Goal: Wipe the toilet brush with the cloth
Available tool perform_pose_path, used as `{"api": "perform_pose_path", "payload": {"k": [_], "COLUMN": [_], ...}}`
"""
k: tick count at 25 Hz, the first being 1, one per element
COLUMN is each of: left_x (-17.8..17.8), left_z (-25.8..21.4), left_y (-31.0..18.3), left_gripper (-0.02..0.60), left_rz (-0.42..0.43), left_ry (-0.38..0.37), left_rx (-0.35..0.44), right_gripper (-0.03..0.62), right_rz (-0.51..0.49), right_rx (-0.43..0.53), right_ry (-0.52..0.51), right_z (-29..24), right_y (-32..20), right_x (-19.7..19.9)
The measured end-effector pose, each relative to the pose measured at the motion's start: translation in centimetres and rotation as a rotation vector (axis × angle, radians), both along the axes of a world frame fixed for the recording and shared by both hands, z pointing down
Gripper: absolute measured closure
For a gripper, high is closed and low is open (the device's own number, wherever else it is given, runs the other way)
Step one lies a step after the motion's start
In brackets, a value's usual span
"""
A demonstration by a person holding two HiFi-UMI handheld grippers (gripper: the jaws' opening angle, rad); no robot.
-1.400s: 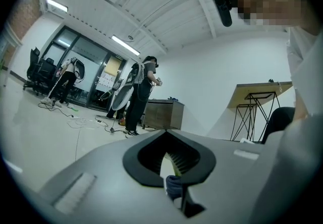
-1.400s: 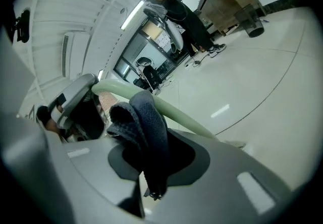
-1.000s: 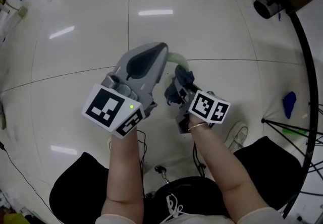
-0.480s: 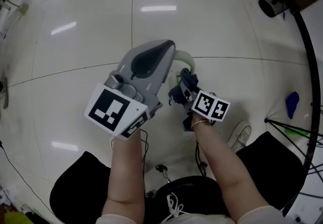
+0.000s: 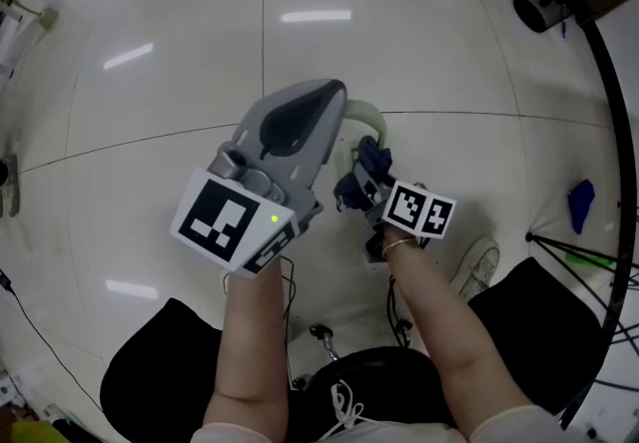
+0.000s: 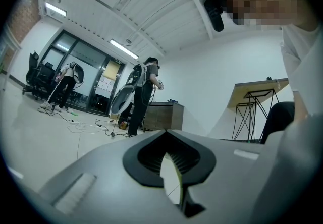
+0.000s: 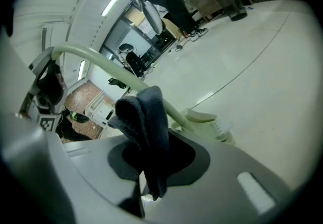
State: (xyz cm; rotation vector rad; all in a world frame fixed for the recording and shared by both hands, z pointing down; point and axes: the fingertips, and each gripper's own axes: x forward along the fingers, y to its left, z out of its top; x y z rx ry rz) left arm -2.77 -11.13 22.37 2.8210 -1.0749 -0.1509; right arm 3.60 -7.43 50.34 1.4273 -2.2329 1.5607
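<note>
In the right gripper view, our right gripper (image 7: 145,180) pinches the dark blue cloth (image 7: 144,117), which stands folded up out of the jaws at the frame's centre. Behind it the pale green toilet brush (image 7: 96,61) slants from upper left down to its white-bristled head at centre right. Our left gripper (image 6: 170,180) is clamped on the handle's end.

The left gripper (image 5: 337,97) has a broad grey shell with a dark teardrop inset. The right gripper (image 5: 362,160) looks slimmer. Each carries a white cube with black square markers (image 5: 232,220); a green light (image 5: 274,220) glows beside the left one. A thin bracelet (image 5: 395,247) circles the right wrist. Black trousers (image 5: 160,371), pale short sleeves (image 5: 232,433) and thin dark cables (image 5: 288,283) are nearest.
</note>
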Motion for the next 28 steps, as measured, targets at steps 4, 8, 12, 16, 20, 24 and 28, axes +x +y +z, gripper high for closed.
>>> {"api": "perform_pose_path", "payload": {"k": [4,8,12,16,20,24,28], "left_x": [-0.6,-2.9,-5.3,-6.5,-5.3,-4.1,-3.9], "left_z": [0.2,-1.9,-2.4,-0.5,2.1,4.2,4.8], "left_y": [0.4,0.6,2.1,4.9,8.3,10.3,11.1], "left_gripper": [0.575,0.575,0.575,0.575,0.575,0.575,0.575], "left_rz": [-0.059,-0.164,-0.289,-0.425,-0.487,-0.477,-0.471], "left_ry": [-0.020,0.053,0.032,-0.012,-0.051,-0.074,-0.080], "left_rx": [-0.026,-0.002,0.009,-0.029,-0.080,-0.111,-0.115], "right_gripper": [0.520,0.519,0.519,0.519,0.519,0.519,0.523], "right_rz": [-0.111,-0.078,-0.020,0.035,0.075,0.075,0.041], "right_rx": [0.173,0.395,0.543,0.655,0.703,0.683,0.666], "right_ry": [0.091,0.216,0.295,0.409,0.482,0.494,0.500], "right_z": [-4.6,-10.5,-16.2,-20.6,-22.3,-21.9,-21.3], "right_y": [2.7,2.2,1.6,1.7,2.8,4.3,5.4], "right_x": [-0.3,2.7,6.8,10.3,11.6,11.6,11.2]}}
